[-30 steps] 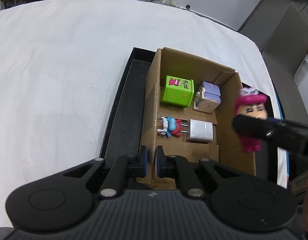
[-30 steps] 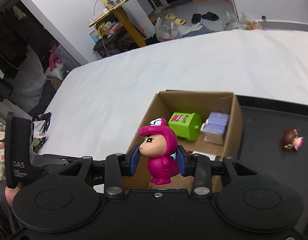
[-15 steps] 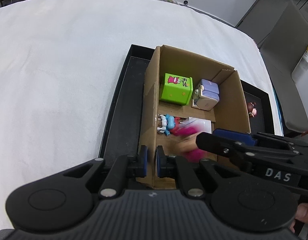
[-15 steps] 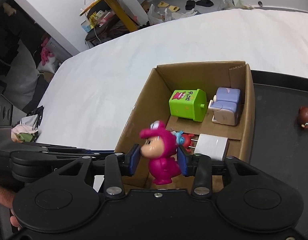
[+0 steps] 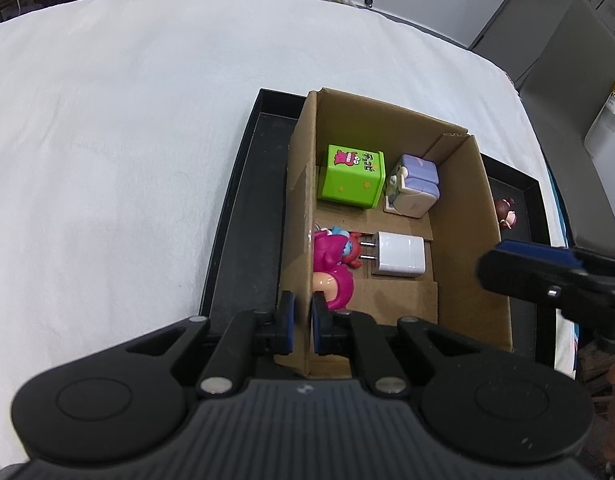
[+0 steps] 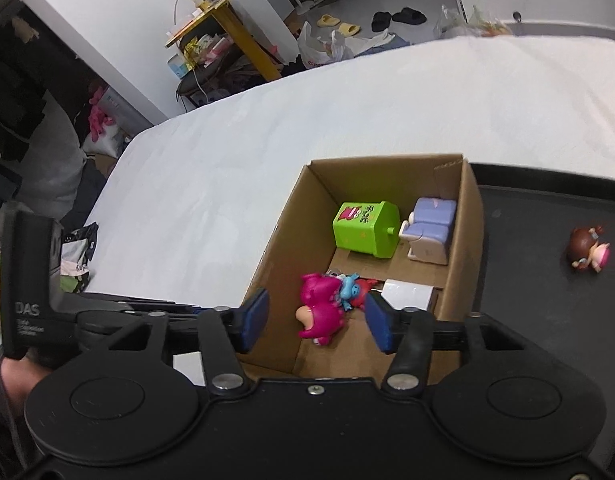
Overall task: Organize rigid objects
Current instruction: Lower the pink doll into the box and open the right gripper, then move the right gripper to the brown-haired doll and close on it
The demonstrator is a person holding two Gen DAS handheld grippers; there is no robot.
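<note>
**Pink figure lying in the box, wall pinched from the left**

The near left wall of the cardboard box (image 5: 303, 208) is clamped between the closed jaws of the left gripper (image 5: 300, 322). The right gripper (image 6: 315, 320) is spread wide and empty, held over the near end of the box. The pink figure (image 6: 321, 310) is seen lying on its side on the box floor, against the left wall, between and beyond the blue pads (image 6: 253, 318) without being touched by them. A small blue-and-red toy (image 6: 353, 290) is pressed against its far side, and the white charger (image 5: 399, 255) is laid just beside that toy, prongs pointed towards it. Further back, the green cube (image 5: 353, 176) and the lilac block (image 5: 413, 186) are set side by side near the far wall. The box is placed on a black tray (image 5: 247, 216), which is laid on a white cloth (image 5: 127, 120). A small brown-haired doll (image 6: 587, 248) is left on the tray outside the box, beyond its right wall. In the left wrist view the near right corner of the box is partly screened by the right gripper's dark finger
</note>
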